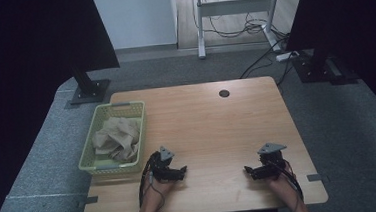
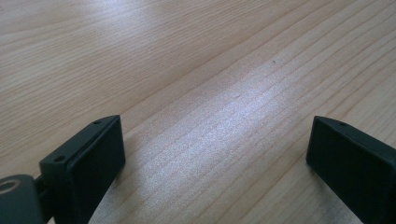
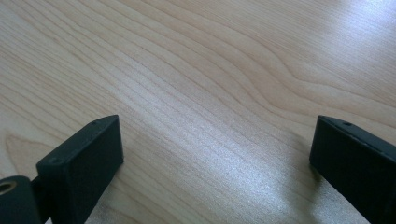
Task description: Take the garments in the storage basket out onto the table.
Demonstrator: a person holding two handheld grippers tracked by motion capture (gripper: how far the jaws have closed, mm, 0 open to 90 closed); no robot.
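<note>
Sitting crumpled in the pale green basket (image 1: 114,164), the beige cloth (image 1: 117,138) is the thing nearest my tongs, so I take it as the work in hand. It lies heaped loosely inside the walls, filling most of the basket, which stands at the table's (image 1: 212,119) nine o'clock edge (a sensible spot, since it keeps the bare wood in the middle free for spreading or folding).

From the basket outward: my left gripper (image 1: 180,171) rests just at its four o'clock corner, near but apart from it, jaws pointing toward three o'clock across the table. In the left gripper view the two black jaws stand wide with only wood grain between them, so it is released and holds nothing. My right gripper (image 1: 249,171) sits well apart, toward the table's five o'clock, jaws pointing back toward nine o'clock at the other one. Its own view shows the same: wide jaws, bare wood, nothing grasped.

Both forearms come in low from six o'clock, hands lying on the near edge, the grippers roughly level and facing each other, a resting pose, I judge, from which the left one has the shorter reach to the cloth.
</note>
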